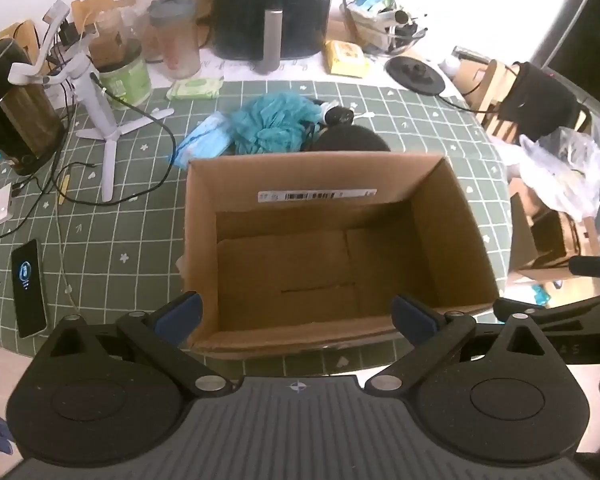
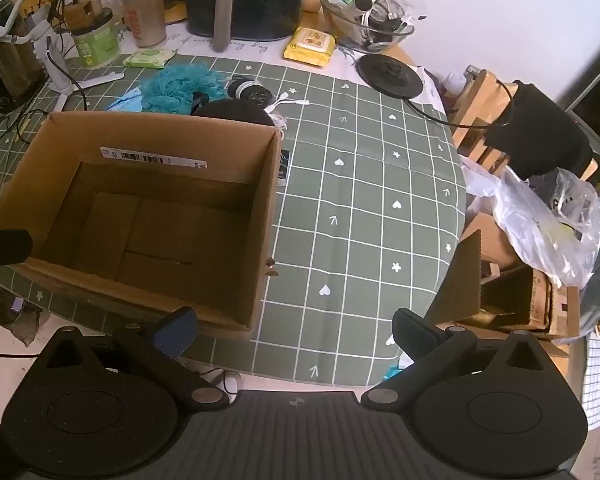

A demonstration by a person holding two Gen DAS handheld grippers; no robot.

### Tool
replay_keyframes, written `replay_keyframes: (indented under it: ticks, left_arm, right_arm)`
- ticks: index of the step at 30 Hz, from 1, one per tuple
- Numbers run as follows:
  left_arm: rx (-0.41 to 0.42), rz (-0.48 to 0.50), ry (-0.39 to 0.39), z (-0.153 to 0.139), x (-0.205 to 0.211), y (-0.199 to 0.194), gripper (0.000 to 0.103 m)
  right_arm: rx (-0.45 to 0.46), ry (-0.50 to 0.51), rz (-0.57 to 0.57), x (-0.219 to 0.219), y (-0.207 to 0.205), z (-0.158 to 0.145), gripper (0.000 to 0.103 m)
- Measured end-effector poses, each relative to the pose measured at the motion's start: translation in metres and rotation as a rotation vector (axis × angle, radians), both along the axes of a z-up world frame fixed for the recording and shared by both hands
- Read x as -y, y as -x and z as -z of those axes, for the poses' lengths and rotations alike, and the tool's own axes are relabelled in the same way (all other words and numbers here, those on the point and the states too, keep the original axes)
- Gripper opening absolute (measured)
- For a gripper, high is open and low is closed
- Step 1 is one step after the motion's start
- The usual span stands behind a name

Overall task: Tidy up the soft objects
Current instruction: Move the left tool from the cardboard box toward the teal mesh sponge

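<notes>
An open empty cardboard box (image 1: pixel 440 220) (image 2: pixel 268 208) stands on the green checked tablecloth. Behind its far wall lie a teal mesh bath pouf (image 1: pixel 274 122) (image 2: pixel 180 88), a pack of blue face masks (image 1: pixel 204 140) (image 2: pixel 126 102) and a black fluffy object (image 1: pixel 350 140) (image 2: pixel 234 110), partly hidden by the box. My left gripper (image 1: pixel 298 314) is open and empty at the box's near edge. My right gripper (image 2: pixel 296 334) is open and empty at the box's near right corner, over the table's front edge.
A black air fryer (image 1: pixel 272 4), a shaker bottle (image 2: pixel 144 8), a green tub (image 1: pixel 126 78), wipes packs (image 2: pixel 310 44), a white tripod (image 1: pixel 100 100) with cables and a phone (image 1: pixel 30 288) crowd the back and left. Plastic bags (image 2: pixel 540 216) and boxes sit off the right edge.
</notes>
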State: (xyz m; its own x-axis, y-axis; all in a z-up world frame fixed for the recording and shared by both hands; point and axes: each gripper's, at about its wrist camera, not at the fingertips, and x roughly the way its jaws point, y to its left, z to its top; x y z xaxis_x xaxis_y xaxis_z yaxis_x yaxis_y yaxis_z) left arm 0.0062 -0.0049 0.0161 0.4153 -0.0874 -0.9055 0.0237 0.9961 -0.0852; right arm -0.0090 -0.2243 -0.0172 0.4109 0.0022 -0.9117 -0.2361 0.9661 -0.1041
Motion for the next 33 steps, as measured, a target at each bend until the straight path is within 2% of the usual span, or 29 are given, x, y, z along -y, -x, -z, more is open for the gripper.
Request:
replay_keyframes:
  ticks: [9, 14, 19, 23, 29, 33]
  left_arm:
    - [0.028, -0.029, 0.025, -0.003, -0.001, 0.0, 0.103]
    - [0.026, -0.06, 0.014, -0.001, -0.002, -0.002, 0.103]
    - [0.042, -0.036, -0.011, -0.001, 0.001, -0.003, 0.103]
    - [0.057, -0.038, 0.015, 0.001, -0.002, -0.005, 0.103]
    - [0.132, -0.066, 0.027, -0.003, -0.01, -0.012, 0.103]
    - [0.161, -0.055, 0.043, -0.006, -0.016, -0.024, 0.103]
  right_arm:
    - [-0.009, -0.025, -0.002, 0.004, -0.001, 0.002, 0.103]
    - [-0.023, -0.075, 0.008, 0.013, -0.002, 0.006, 0.103]
    - [-0.012, -0.116, 0.021, 0.017, -0.004, 0.006, 0.103]
    - [-0.029, -0.179, 0.013, 0.02, -0.008, 0.01, 0.103]
    - [0.07, -0.203, -0.001, 0.022, -0.02, 0.01, 0.103]
    - [0.132, -0.156, -0.009, 0.02, -0.035, 0.006, 0.103]
